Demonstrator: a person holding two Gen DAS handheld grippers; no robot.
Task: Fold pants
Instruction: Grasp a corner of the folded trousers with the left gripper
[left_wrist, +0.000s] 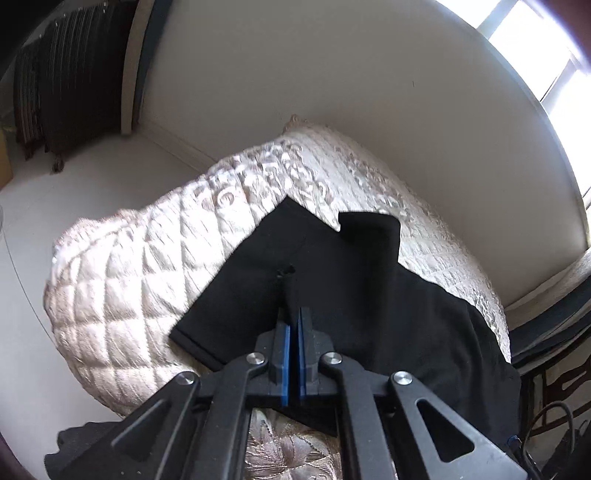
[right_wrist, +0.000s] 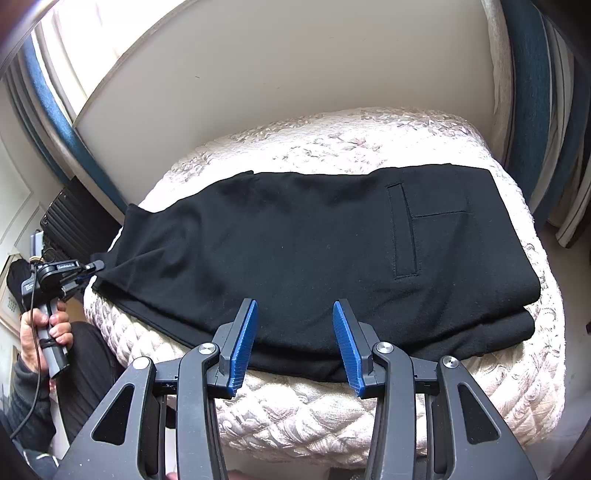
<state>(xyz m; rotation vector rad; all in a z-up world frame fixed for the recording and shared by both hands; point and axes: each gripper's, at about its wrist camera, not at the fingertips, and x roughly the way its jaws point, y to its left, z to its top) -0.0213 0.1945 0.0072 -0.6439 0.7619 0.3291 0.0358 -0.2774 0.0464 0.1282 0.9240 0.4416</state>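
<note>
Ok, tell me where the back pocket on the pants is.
In the right wrist view, the back pocket sits right of centre on the black pants, beyond the open right gripper.

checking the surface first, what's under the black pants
The black fleece pants lie on a cream quilted bedspread, which shows all around them. A lower fabric layer peeks out along the near edge; whatever else they cover is hidden.

Daylight floods in from a blown-out window (left_wrist: 532, 51) at the upper right of the left view. The quilt (left_wrist: 122, 280) glares pale and slightly blurred. Fisheye bending curves the walls; corners darken. The pants (right_wrist: 295, 240) show little detail.
</note>
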